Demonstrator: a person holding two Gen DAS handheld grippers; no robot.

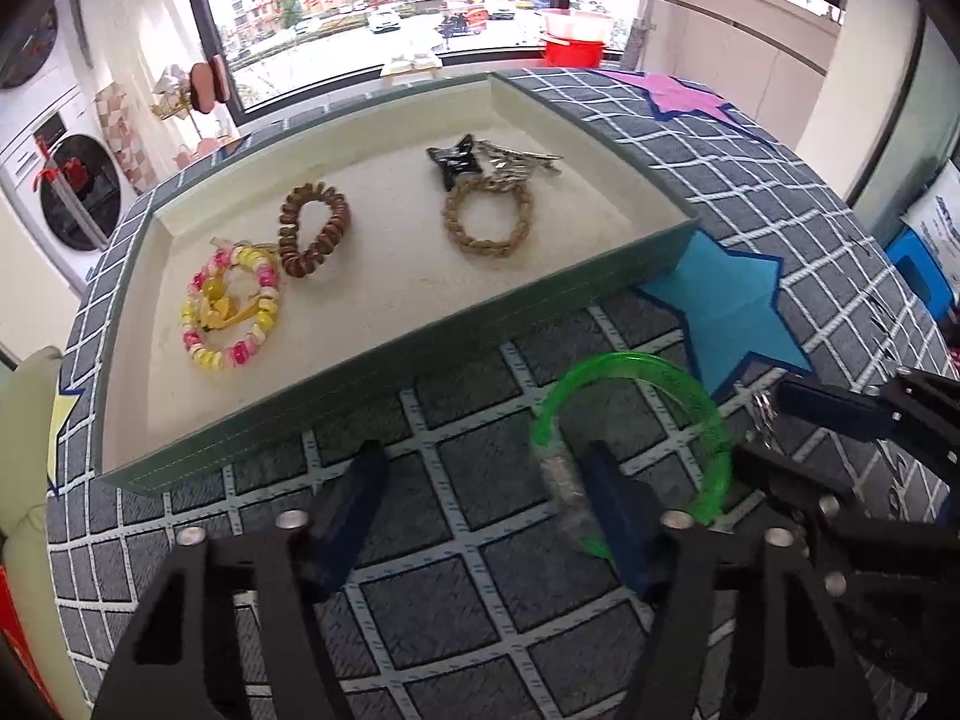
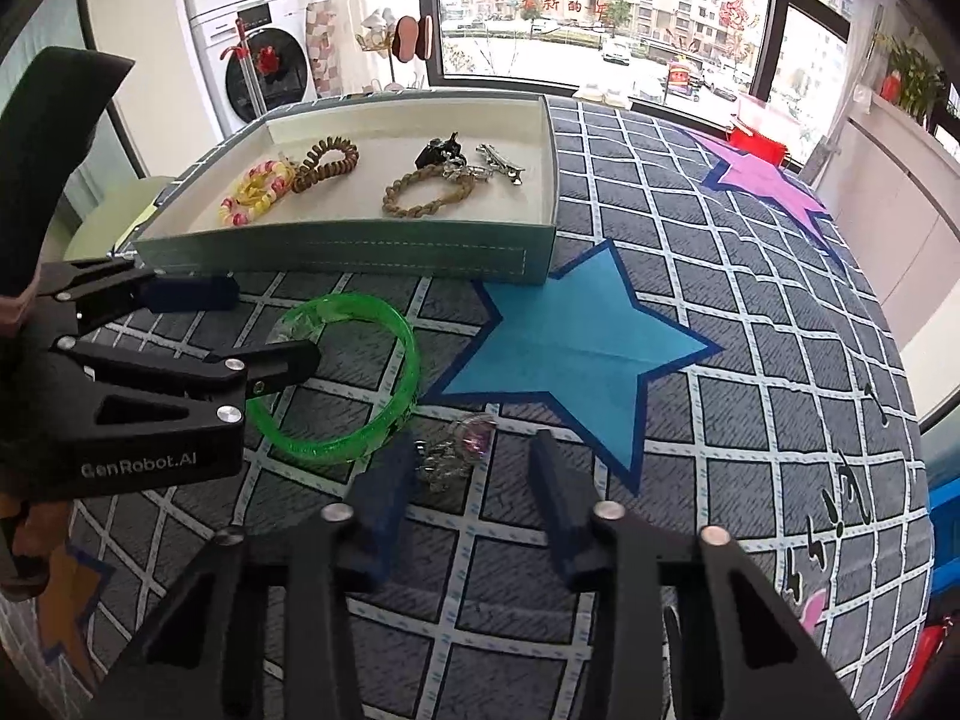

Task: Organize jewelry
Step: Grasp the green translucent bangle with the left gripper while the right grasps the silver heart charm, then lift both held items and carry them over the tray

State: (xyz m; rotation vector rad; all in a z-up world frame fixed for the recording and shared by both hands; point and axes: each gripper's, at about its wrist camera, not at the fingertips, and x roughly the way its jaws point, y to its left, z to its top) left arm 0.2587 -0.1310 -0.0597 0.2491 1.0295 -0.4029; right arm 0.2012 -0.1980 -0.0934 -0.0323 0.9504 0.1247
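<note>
My left gripper (image 1: 480, 480), fingers apart, straddles the green bangle (image 1: 636, 432) rim at 3 o'clock: rigid, light, slick; right gripper (image 2: 474, 468) open over the small charm (image 2: 456, 444).

Home laundry balcony: washing machine (image 2: 264, 69), street-facing window (image 2: 600, 12).

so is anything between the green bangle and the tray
Only the tray's near wall; the green bangle must be lifted over it. The left gripper is open, one finger inside the ring, one outside.
</note>
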